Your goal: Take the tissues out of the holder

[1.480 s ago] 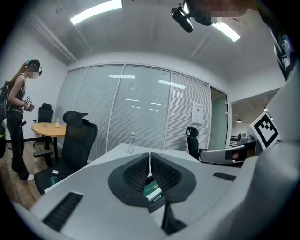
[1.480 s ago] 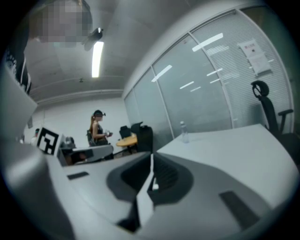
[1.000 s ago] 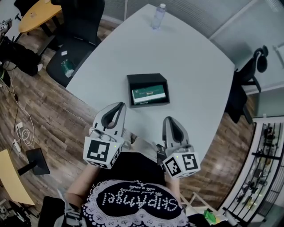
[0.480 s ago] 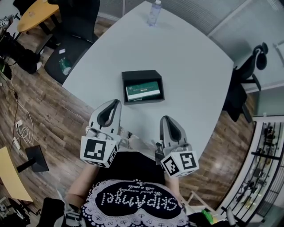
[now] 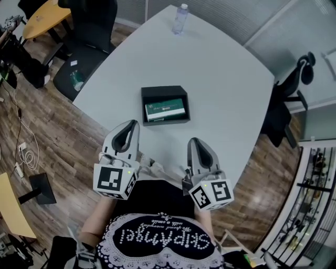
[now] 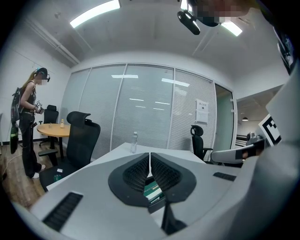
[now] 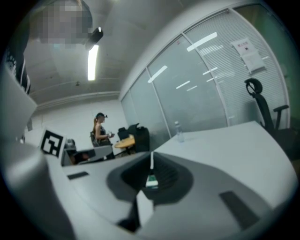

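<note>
A black open holder (image 5: 157, 90) sits on the white table (image 5: 220, 73), a little in from its near edge. Inside it lies a green tissue pack (image 5: 165, 110). Short of the holder, over the table's near edge, my left gripper (image 5: 132, 124) is shut and empty. To its right my right gripper (image 5: 195, 141) is also shut with nothing in it. In the left gripper view the closed left gripper (image 6: 150, 155) points at the green pack (image 6: 153, 191), which peeks out below its tips. In the right gripper view the pack (image 7: 151, 181) shows under the closed right gripper (image 7: 151, 159).
A water bottle (image 5: 179, 19) stands at the table's far end. Black office chairs stand to the left (image 5: 86, 52) and right (image 5: 286, 102) of the table. A round wooden table (image 5: 44, 16) is at far left, and a person (image 6: 28, 126) stands beside it.
The head view has drifted, so the holder sits slightly further left in the picture. Both grippers stay shut and in about the same place.
</note>
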